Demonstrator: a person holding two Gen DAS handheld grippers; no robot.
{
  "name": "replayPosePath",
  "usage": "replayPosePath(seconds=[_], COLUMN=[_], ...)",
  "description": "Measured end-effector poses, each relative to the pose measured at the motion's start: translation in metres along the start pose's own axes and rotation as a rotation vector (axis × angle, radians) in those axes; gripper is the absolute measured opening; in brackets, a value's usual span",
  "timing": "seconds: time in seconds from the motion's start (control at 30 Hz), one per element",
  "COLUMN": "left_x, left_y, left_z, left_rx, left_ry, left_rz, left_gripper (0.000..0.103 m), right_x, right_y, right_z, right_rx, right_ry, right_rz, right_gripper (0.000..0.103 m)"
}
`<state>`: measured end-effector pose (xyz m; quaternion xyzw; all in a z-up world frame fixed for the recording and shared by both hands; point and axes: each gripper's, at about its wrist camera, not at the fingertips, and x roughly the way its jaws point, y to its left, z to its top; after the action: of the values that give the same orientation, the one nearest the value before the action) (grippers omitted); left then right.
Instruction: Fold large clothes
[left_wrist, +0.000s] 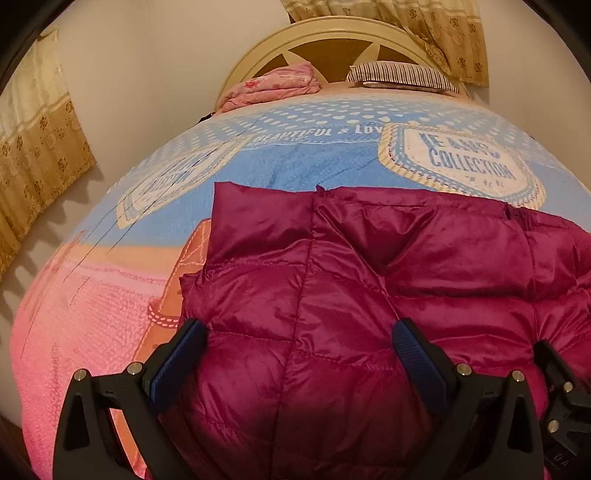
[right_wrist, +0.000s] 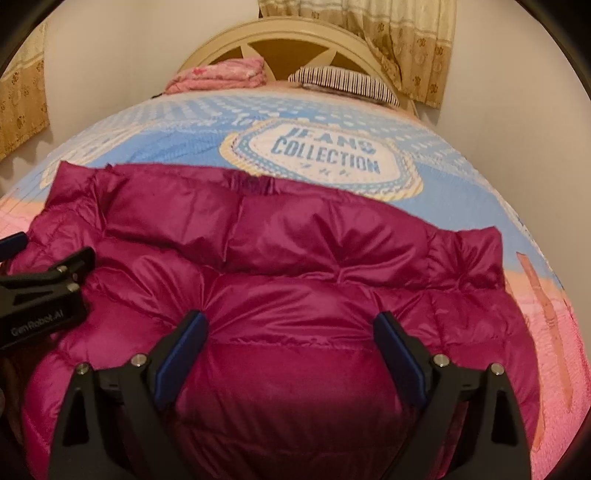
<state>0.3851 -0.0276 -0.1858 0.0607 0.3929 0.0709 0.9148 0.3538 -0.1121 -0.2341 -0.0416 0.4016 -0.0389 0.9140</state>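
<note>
Both wide-open grippers (left_wrist: 299, 350) (right_wrist: 291, 343) above jacket (left_wrist: 369, 295); bedspread (left_wrist: 92, 314) bare beyond.

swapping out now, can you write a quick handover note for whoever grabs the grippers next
Left gripper: open, over the jacket's left part, holding nothing.
Right gripper: open, over its right part, holding nothing.
Jacket: magenta puffer on the bed, sides apparently folded in, so it lies as a rough rectangle; the far edge is near the "JEANS COLLECTION" print.
Done: apparently the side folds.
Left: probably fold it end to end, then press flat.
</note>
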Motion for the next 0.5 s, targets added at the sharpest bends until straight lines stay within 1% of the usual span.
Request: replayPosePath(seconds=[0.1,0.37,0.5], left_x=[0.003,0.008,0.015], left_y=[-0.004,-0.007,-0.003], left_z=[0.0,-0.001,0.0], left_rx=[0.014,0.028,0.01], left_ry=[-0.002,0.014,0.056], left_rz=[0.016,0.025,-0.006], left_gripper=[0.102,0.102,0.102], right_x=[0.007,0.013,0.014], right_y=[0.003,0.007,0.006], right_z=[0.001,0.001,0.002], right_rx=[-0.014,-0.033,-0.03], right_ry=[0.034,0.057,0.061], right_rz=[-0.022,-0.064,-0.065], right_gripper=[0.097,0.099,0.1])
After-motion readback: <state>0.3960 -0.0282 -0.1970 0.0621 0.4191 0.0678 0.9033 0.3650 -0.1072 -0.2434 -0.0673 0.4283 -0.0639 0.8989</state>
